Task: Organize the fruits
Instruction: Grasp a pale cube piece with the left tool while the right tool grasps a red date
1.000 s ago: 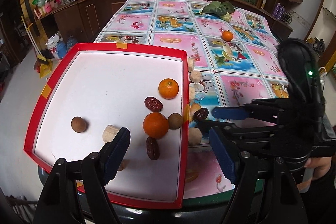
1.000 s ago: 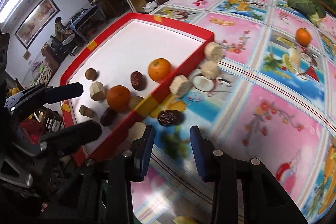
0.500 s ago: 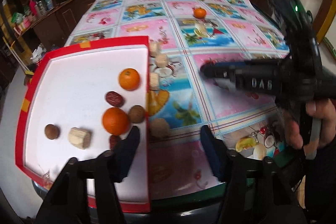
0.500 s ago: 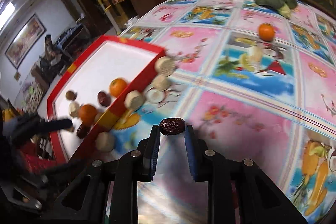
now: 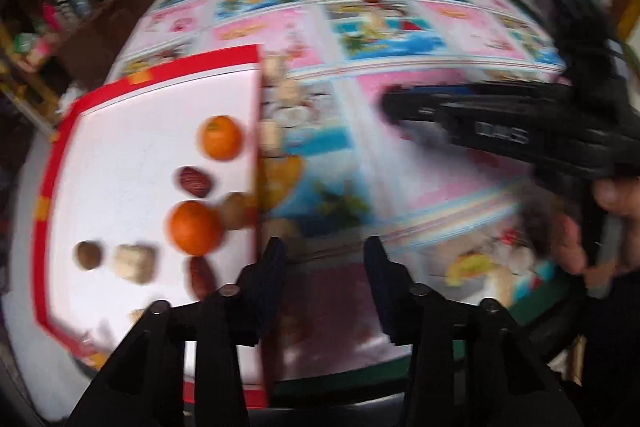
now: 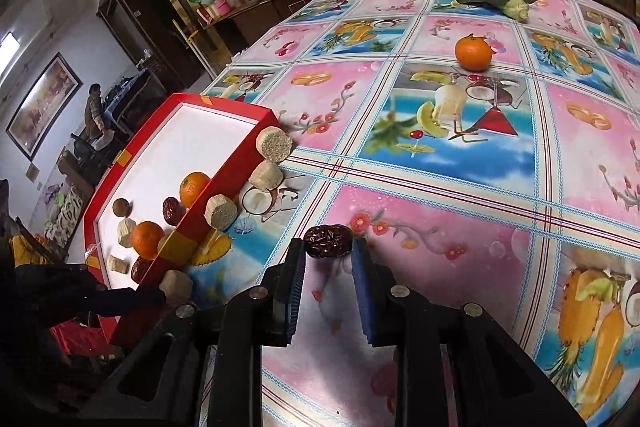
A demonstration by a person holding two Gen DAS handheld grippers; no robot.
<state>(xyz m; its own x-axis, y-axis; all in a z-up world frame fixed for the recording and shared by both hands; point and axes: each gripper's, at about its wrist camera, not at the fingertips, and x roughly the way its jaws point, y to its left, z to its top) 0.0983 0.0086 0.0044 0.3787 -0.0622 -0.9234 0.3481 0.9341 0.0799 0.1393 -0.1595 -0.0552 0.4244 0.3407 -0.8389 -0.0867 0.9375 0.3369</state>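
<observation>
Right tongs (image 6: 329, 259): clenched on a dark red date (image 6: 328, 241), pinched at the tips, lower centre of frame, above the tabletop (image 6: 440, 163).
Left tongs (image 5: 325, 259): closing, nothing visibly between them; red tray (image 5: 60, 131) with oranges and dates at frame left.

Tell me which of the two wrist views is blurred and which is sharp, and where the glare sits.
Left wrist view: motion-smeared throughout, the tray and its oranges soft-edged. Right wrist view: sharp, the date crisp between the right gripper jaws, with whitish glare on the tablecloth just below them; fisheye bending curves both views' edges.
</observation>
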